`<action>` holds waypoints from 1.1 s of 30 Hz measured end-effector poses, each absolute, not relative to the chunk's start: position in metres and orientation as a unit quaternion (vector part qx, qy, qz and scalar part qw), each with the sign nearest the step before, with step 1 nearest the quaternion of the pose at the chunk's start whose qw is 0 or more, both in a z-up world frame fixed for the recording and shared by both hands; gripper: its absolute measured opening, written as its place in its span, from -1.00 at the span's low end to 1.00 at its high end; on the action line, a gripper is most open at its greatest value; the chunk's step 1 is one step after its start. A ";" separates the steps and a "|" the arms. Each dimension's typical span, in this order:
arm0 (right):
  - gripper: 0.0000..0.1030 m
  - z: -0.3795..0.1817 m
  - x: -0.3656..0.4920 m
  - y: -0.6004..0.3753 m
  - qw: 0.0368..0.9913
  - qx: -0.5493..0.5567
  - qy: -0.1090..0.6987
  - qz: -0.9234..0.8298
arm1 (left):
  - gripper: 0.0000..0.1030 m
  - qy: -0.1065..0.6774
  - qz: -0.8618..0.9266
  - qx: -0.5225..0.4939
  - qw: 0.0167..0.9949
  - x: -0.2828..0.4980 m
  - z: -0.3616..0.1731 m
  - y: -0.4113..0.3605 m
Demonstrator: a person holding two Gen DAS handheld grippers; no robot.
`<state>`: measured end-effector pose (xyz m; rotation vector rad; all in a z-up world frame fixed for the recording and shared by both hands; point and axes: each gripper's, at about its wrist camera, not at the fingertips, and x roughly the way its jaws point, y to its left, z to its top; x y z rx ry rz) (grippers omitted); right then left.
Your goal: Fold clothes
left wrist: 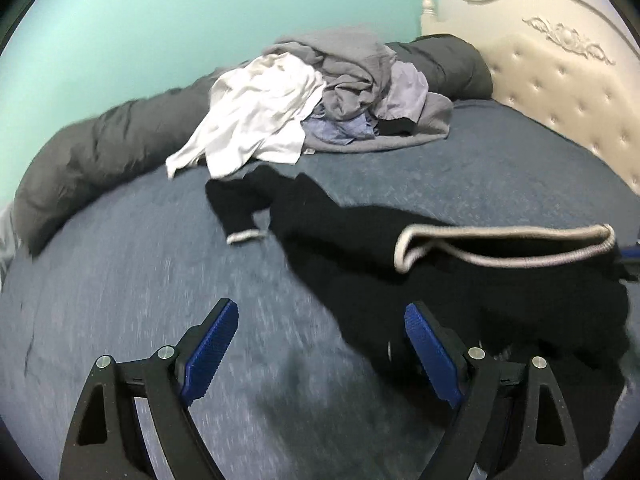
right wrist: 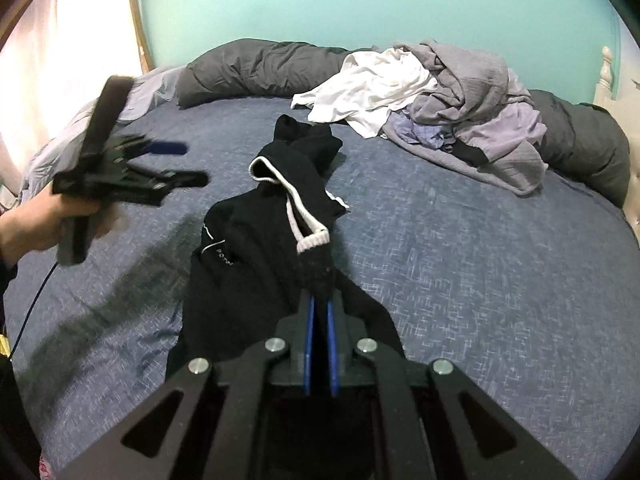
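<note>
The black knitted garment with white ribbed trim (right wrist: 256, 264) is spread lengthwise on the blue bed cover (right wrist: 460, 280), one end clamped in the right tool (right wrist: 320, 300). The left tool (left wrist: 320, 344) is held with its pads wide apart, nothing between them. A second corner should be pinched and the cloth drawn taut and flat before folding. The heap of grey, white and lilac clothes (right wrist: 440, 96) near the far sleeve should be avoided.
</note>
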<state>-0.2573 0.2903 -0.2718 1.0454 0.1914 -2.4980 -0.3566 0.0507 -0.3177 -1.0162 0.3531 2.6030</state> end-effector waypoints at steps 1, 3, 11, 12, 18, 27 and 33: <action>-0.89 -0.273 -0.258 0.293 0.214 0.376 0.064 -0.899 | 0.72 0.131 0.911 -0.356 0.161 -0.363 -0.319 0.055; -0.89 -0.274 -0.260 0.297 0.216 0.375 0.058 -0.899 | 0.72 0.155 0.908 -0.354 0.162 -0.370 -0.324 0.064; -0.89 -0.281 -0.267 0.310 0.220 0.377 0.041 -0.899 | 0.72 0.218 0.895 -0.343 0.186 -0.385 -0.341 0.097; -0.89 -0.281 -0.267 0.310 0.221 0.377 0.039 -0.899 | 0.72 0.225 0.893 -0.341 0.187 -0.387 -0.343 0.102; -0.89 -0.281 -0.266 0.314 0.226 0.374 0.027 -0.899 | 0.71 0.249 0.891 -0.327 0.191 -0.400 -0.349 0.119; -0.89 -0.287 -0.265 0.310 0.231 0.375 0.023 -0.897 | -0.58 0.263 0.878 -0.344 0.202 -0.405 -0.357 0.128; -0.89 -0.277 -0.263 0.312 0.226 0.368 0.009 -0.902 | -0.94 0.250 0.887 -0.335 0.195 -0.392 -0.338 0.113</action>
